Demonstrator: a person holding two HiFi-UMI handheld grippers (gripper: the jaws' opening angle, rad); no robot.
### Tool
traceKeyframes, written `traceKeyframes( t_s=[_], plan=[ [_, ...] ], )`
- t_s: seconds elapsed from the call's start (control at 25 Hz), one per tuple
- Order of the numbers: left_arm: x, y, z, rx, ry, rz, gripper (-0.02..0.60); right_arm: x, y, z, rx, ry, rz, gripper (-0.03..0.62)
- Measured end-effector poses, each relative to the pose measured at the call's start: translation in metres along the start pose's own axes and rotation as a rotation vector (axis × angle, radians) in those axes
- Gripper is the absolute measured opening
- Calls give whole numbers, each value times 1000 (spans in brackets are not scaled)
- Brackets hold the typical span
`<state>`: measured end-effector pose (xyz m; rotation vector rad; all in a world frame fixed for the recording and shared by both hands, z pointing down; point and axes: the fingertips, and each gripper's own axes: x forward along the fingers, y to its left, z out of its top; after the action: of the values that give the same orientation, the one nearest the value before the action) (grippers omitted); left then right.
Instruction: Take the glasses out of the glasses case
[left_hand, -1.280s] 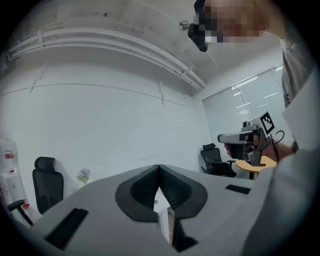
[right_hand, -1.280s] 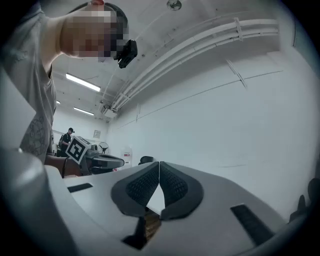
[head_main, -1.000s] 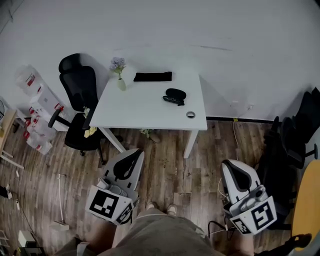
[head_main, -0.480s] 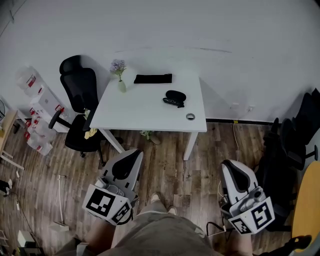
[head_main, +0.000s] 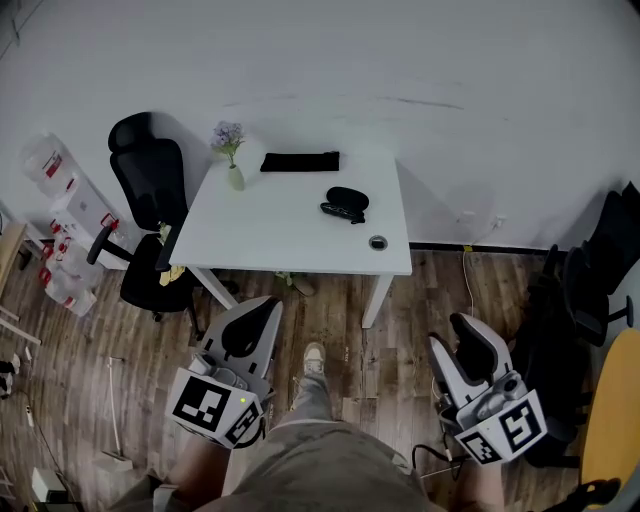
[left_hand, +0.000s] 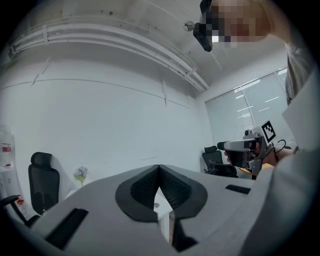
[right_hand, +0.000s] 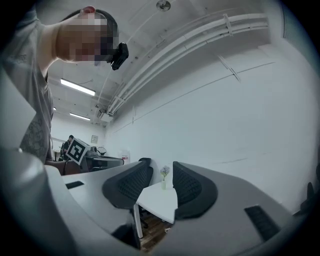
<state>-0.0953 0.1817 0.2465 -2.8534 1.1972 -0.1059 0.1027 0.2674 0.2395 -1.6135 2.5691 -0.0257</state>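
The right gripper (head_main: 455, 342) is opening its jaws with nothing between them but air, which looks like readying it well ahead of any grasp. The left gripper (head_main: 260, 315) has its jaws pressed together and is empty, probably because it has no job yet. Both are carried low in front of the person's body, pointing level toward the white surface (head_main: 270, 230), which stands well apart across the wooden floor (head_main: 100, 350), so the task has hardly begun. The glasses case (head_main: 349, 197) lies on the right half of that surface, a dark oval with a dark piece touching its near edge. Whether that piece is an open lid or the glasses is too small to tell. A vase of flowers (head_main: 234, 178), a black strip (head_main: 300, 161) and a small round thing (head_main: 377, 242) sit apart from the case, which leaves room to reach it from the near edge.
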Motion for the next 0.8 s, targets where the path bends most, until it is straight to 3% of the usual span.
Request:
traceKeyframes(
  t_s=[0.44,0.6,0.8],
  plan=[
    [97,64,-24,-28,53,-40,17,104,-59,-33,5,106,-1,173],
    [140,98,-39,-45,97,-54,17,156,-77,-50,28,180,32,173],
    [194,142,-58,-63,152,-77,17,223,-108,-70,53,228,11,169]
  ],
)
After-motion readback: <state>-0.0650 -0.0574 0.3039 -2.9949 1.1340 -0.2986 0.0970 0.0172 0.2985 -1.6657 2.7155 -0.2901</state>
